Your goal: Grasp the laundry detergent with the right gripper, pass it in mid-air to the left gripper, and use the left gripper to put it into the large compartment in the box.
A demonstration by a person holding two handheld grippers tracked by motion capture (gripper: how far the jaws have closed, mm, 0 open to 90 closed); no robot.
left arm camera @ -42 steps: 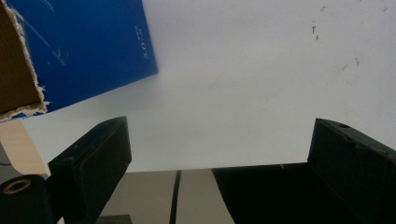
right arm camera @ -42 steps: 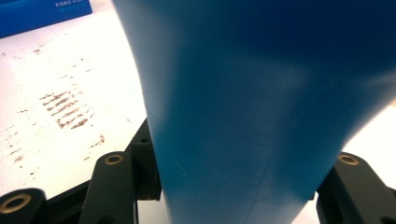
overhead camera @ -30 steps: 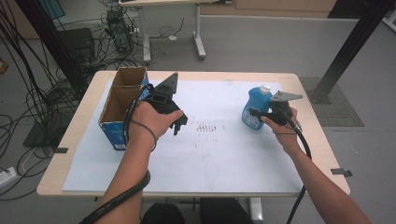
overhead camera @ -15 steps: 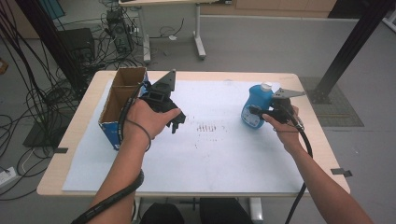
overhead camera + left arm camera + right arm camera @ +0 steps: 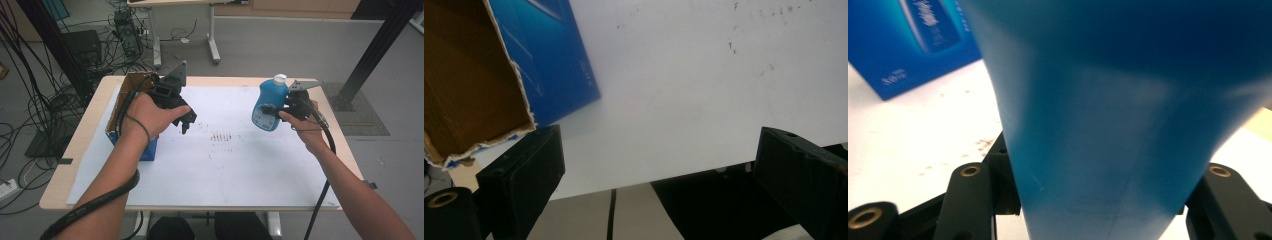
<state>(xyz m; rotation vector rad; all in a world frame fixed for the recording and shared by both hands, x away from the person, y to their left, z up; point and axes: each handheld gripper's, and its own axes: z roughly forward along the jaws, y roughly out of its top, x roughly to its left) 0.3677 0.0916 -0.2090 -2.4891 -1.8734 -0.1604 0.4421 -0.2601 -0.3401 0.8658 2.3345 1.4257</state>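
High view first: the right gripper [image 5: 274, 111] was clamped on a blue bottle [image 5: 268, 103] with a white cap, holding it clear of the white sheet [image 5: 225, 165] that covers the table [image 5: 75, 150]; the bottle sat straight ahead of that gripper's jaws, tilted a little. Well off to its side, the left gripper [image 5: 186, 120] hovered with its jaws apart and nothing between them, and an open cardboard box [image 5: 125, 97] with blue outer walls stood just behind and beside it, partly hidden by the person's left hand [image 5: 147, 115]. Left gripper view next: the two black jaws stood wide apart over bare sheet, with the box [image 5: 484, 75] just beyond one jaw, its brown inside and torn rim showing, not touching either jaw. Right gripper view last: the bottle [image 5: 1118, 110] was wedged between the jaws, pressed against both, and the blue wall of the box [image 5: 913, 40] lay farther ahead across the sheet. As a judgement, the work looked like packing the bottle into the box: the pick-up was done and the bottle was lifted, while the carry across to the box, the lowering inside and the release were not yet done, and the left gripper seemed placed to steady the box.
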